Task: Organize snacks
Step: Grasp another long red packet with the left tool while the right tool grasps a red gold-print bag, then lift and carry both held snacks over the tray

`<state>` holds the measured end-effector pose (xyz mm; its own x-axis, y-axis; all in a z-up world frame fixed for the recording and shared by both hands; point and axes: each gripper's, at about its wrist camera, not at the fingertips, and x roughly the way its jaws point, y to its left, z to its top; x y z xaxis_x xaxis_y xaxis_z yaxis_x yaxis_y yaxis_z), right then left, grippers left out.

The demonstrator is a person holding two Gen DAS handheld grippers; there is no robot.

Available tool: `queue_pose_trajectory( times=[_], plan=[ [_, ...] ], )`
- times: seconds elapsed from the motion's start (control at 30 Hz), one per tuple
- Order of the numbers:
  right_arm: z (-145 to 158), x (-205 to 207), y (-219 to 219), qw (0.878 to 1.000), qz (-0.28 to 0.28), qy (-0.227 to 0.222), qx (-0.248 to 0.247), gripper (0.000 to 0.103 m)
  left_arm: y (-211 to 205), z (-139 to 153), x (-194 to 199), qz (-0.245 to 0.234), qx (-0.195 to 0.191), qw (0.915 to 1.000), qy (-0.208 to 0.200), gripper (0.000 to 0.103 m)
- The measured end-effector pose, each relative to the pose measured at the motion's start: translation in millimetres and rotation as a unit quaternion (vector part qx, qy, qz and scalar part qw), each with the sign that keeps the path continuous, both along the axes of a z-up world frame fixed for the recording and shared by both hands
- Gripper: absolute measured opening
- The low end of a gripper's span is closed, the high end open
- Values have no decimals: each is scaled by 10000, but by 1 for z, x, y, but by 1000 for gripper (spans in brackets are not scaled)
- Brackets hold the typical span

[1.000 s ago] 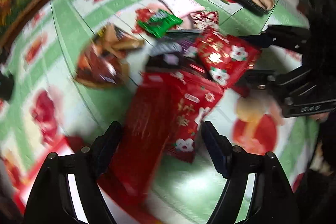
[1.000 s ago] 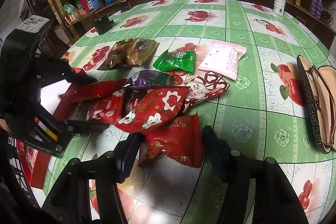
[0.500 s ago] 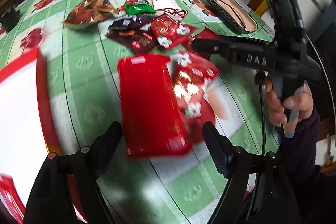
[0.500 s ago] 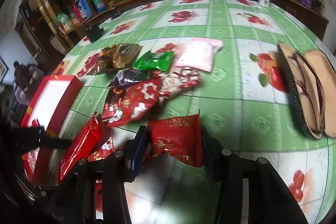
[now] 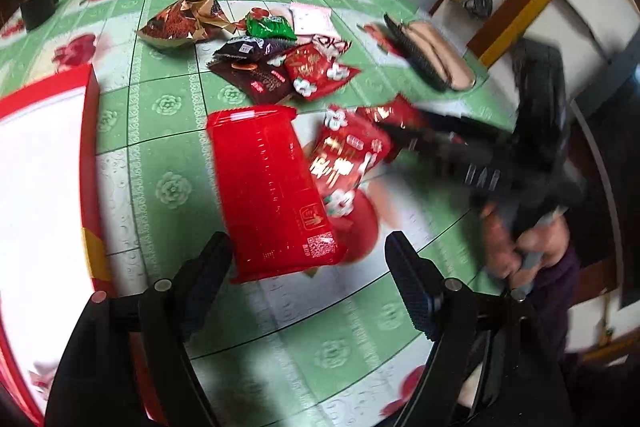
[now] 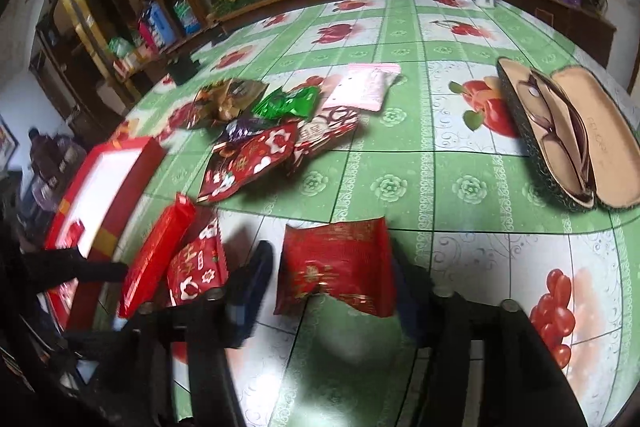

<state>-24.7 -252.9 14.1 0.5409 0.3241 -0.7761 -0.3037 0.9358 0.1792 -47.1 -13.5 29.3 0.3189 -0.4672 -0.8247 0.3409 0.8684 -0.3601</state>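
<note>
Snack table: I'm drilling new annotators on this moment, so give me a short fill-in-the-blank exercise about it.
1. The glasses case lies ___, with a pair of glasses inside.
2. The green packet lies beside a ___ packet.
3. The right tongs straddle a ___ packet.
4. The red box has a ___ interior.

Missing words: open; pink; red; white
</note>
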Motion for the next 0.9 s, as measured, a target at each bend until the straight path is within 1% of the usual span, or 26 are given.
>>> queue_pose_trajectory(
  times=[0.03,0.07,0.13,0.2,0.23,0.27,0.3,0.33,0.37,0.43,0.47,0.5,0.63,0.77,0.87,0.9],
  plan=[
    [-1,-1,5,9996,-26,-40,-264,83,0,-1,3,54,-34,10000,47,79],
    [-3,-1,7,9993,-30,-91,-361,83,1,-2,6,121,10,9999,56,79],
    [-4,-1,8,9992,-41,-124,-386,82,1,-6,10,269,137,9995,56,79],
    [-3,-1,4,9993,-107,-151,-329,75,0,-11,14,350,156,9993,27,78],
    [-3,-1,1,9990,-183,-193,-350,63,-1,-11,14,356,223,9991,-60,78],
    [-2,0,0,9989,-224,-209,-360,56,-3,-12,15,368,315,9988,-106,78],
    [-2,0,-2,9989,-244,-208,-333,55,-4,-12,16,388,350,9985,-144,78],
    [-2,1,-3,9990,-254,-205,-306,55,-4,-12,17,400,346,9985,-173,71],
    [-2,1,-2,9990,-253,-211,-318,55,-5,-12,17,413,375,9982,-217,62],
    [-2,0,0,9986,-231,-262,-404,54,-6,-12,17,439,464,9975,-300,53],
    [-2,0,1,9985,-217,-276,-424,52,-7,-12,16,421,505,9972,-362,50],
    [-2,0,2,9986,-201,-277,-414,51,-9,-13,15,382,569,9968,-419,49],
    [-2,0,2,9985,-202,-286,-415,50,-18,-13,2,146,889,9935,-695,47],
    [-3,-2,0,9985,-258,-286,-379,48,-12,-7,-10,167,876,9923,-856,45],
    [-3,-4,-1,9981,-337,-310,-404,48,-9,0,-17,156,947,9902,-1014,44],
    [-3,-5,-1,9978,-372,-327,-451,47,-9,1,-19,148,992,9895,-1044,41]
  ],
)
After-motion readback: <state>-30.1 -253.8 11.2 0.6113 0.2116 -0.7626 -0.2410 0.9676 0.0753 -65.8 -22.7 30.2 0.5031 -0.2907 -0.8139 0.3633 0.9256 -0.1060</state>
